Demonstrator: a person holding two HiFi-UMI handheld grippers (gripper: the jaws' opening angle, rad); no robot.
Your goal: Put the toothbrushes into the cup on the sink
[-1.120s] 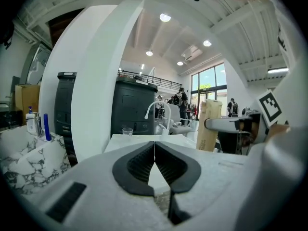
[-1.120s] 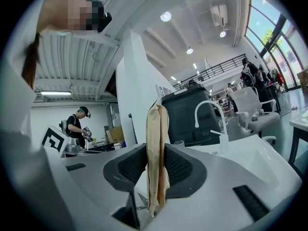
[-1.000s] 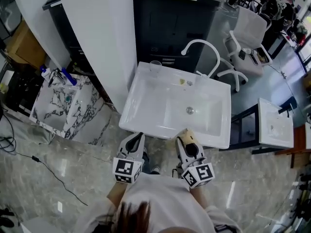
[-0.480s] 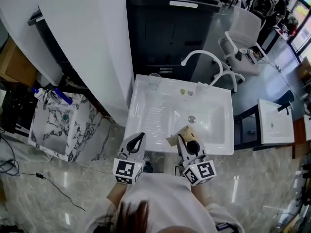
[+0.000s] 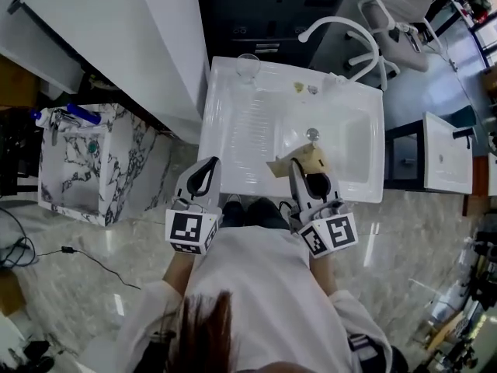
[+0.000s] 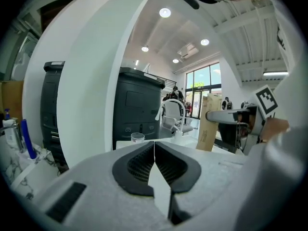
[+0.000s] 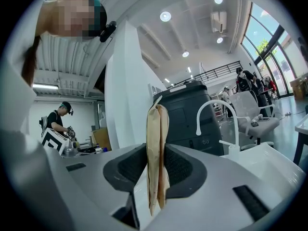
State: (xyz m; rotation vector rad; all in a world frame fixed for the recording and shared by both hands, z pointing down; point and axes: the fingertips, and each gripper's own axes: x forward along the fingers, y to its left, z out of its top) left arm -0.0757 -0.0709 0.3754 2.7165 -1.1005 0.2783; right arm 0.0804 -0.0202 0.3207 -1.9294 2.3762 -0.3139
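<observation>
Right gripper [image 5: 301, 171] clamped on tan paper packet [image 7: 156, 129], likely toothbrushes, mid-frame over sink [image 5: 233, 130] front edge. Looks light, floppy, crushable; grip mid-body. Left gripper [image 5: 208, 171] closed, empty. Cup [image 5: 248, 66] top centre, fragile glass.

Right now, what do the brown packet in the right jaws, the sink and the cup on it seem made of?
Packet: brown paper, it seems, matte, with flat creased folds. Sink: glossy white, probably glazed ceramic, given the sheen on its smooth rim. Cup: clear glass or plastic; the sink shows through it, but I cannot tell which.
</observation>
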